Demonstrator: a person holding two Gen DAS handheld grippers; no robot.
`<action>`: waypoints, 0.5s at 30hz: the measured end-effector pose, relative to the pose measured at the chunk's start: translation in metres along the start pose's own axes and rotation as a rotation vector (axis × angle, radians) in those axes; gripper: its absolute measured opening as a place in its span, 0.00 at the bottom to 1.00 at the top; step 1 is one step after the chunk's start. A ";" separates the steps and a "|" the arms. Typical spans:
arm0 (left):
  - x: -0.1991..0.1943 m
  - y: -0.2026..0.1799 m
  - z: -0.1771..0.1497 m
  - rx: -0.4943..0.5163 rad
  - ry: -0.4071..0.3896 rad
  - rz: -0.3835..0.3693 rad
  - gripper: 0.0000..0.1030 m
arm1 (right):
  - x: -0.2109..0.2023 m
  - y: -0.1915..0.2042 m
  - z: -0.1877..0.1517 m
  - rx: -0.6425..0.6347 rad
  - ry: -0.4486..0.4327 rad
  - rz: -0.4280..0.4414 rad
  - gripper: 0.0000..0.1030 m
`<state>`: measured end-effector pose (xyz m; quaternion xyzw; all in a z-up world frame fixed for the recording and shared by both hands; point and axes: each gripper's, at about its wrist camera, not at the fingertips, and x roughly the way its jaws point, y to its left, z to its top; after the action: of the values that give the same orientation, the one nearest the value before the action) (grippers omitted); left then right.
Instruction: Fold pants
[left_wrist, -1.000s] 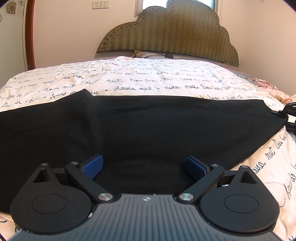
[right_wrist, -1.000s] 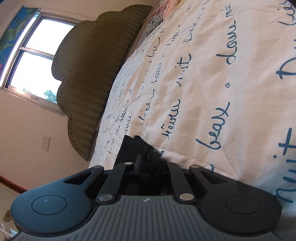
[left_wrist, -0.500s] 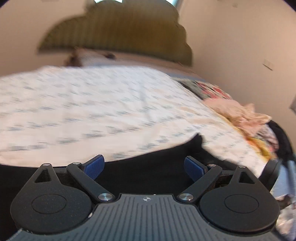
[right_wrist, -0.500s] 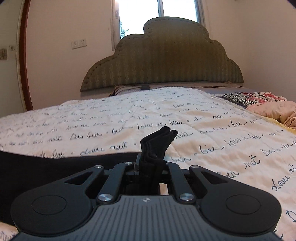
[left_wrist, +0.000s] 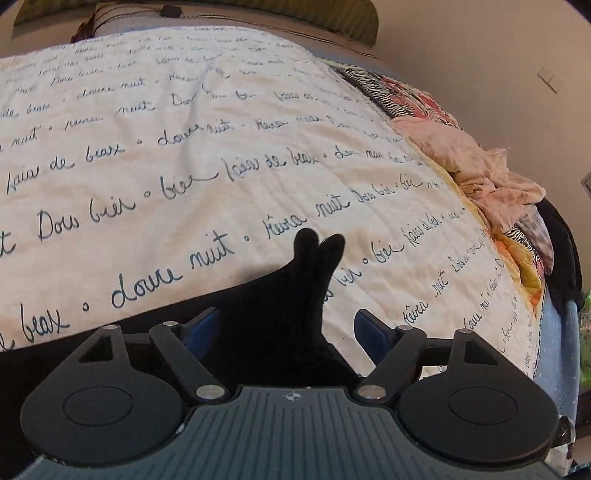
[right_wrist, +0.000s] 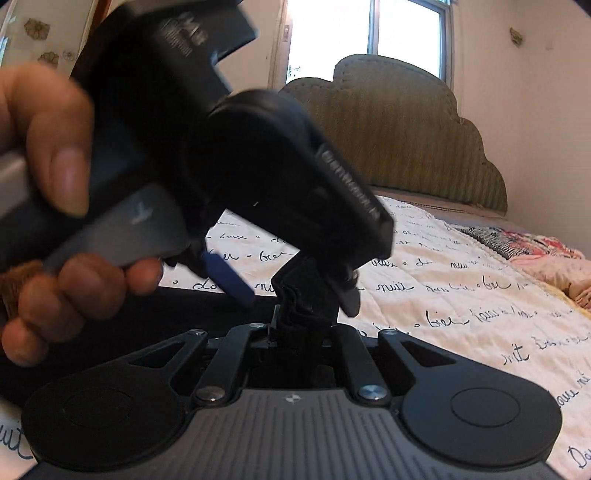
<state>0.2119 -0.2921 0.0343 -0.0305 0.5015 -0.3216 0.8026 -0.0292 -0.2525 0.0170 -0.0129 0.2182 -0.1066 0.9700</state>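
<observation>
While the hand-over is under way, left wrist view: left gripper (left_wrist: 280, 328) jaws closing either side of the bunched end of the black pants (left_wrist: 291, 295) on the quilt (left_wrist: 184, 166), pads seemingly not yet pressing.
Right wrist view: right gripper (right_wrist: 299, 328) clamped on that end.
Next: left must close firmly before right releases.

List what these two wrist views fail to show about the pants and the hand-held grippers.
- Black pants: in both views the gripper bodies and the picture edges cut off most of the cloth, so the fold cannot be judged.
- Right hand-held gripper: right wrist view, bunched cloth covers its shut pads.
- Left hand-held gripper: motion-blurred in the right wrist view; its jaws are closing around the pinched cloth, contact unclear.
- Person's hand: cut off by the left edge.
</observation>
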 end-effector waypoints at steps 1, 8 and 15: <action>0.001 0.003 -0.001 -0.007 0.003 0.002 0.71 | 0.000 0.000 0.000 0.000 0.000 0.001 0.07; 0.006 0.021 0.003 -0.119 0.011 -0.041 0.08 | -0.010 -0.003 -0.002 0.002 -0.053 0.012 0.56; -0.023 0.042 -0.007 -0.175 -0.034 -0.056 0.08 | -0.026 -0.083 -0.018 0.471 -0.185 0.013 0.82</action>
<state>0.2200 -0.2446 0.0330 -0.1199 0.5129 -0.2984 0.7959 -0.0764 -0.3278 0.0181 0.2053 0.0975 -0.1469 0.9627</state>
